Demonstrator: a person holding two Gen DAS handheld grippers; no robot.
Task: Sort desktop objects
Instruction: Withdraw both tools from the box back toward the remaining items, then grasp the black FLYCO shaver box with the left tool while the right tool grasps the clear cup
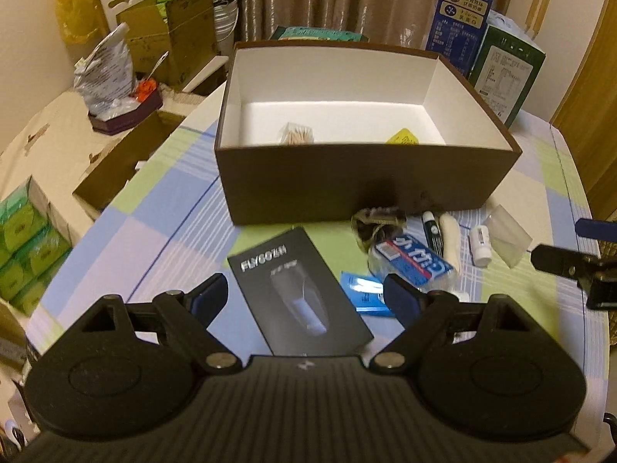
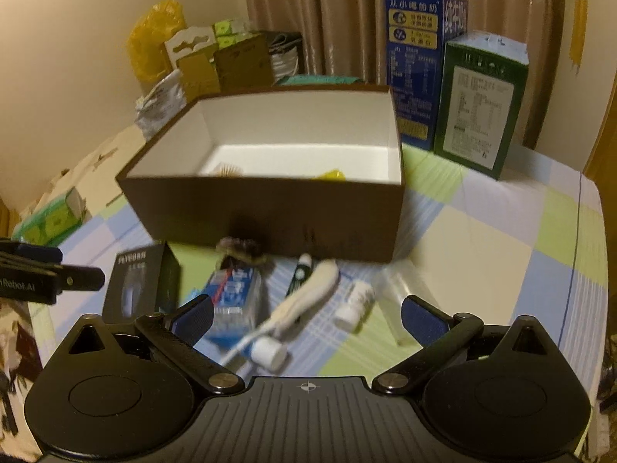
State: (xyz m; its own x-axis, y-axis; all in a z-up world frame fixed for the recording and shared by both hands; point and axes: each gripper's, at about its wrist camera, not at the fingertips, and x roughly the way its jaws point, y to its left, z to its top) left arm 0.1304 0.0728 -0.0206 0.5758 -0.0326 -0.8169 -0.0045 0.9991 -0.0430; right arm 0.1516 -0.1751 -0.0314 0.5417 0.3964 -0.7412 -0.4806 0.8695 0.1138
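Note:
A brown box (image 1: pixel 366 181) with a white inside stands open mid-table; a tub of toothpicks (image 1: pixel 297 133) and a yellow packet (image 1: pixel 403 139) lie in it. My left gripper (image 1: pixel 304 293) hangs open above a black shaver box (image 1: pixel 297 289), gripping nothing. To its right lie a blue sachet (image 1: pixel 364 289), a blue tissue pack (image 1: pixel 412 258), a white tube (image 1: pixel 451 239) and a small white bottle (image 1: pixel 480 243). My right gripper (image 2: pixel 308 308) is open and empty over the white tube (image 2: pixel 308 293), the small bottle (image 2: pixel 354 301) and a white-capped item (image 2: pixel 268 351).
A blue carton (image 1: pixel 462 11) and a green carton (image 1: pixel 509 73) stand behind the box at right. Cardboard boxes (image 1: pixel 173 38) and green tissue packs (image 1: pixel 23 247) crowd the left side. A clear plastic bag (image 1: pixel 509 235) lies near the table's right edge.

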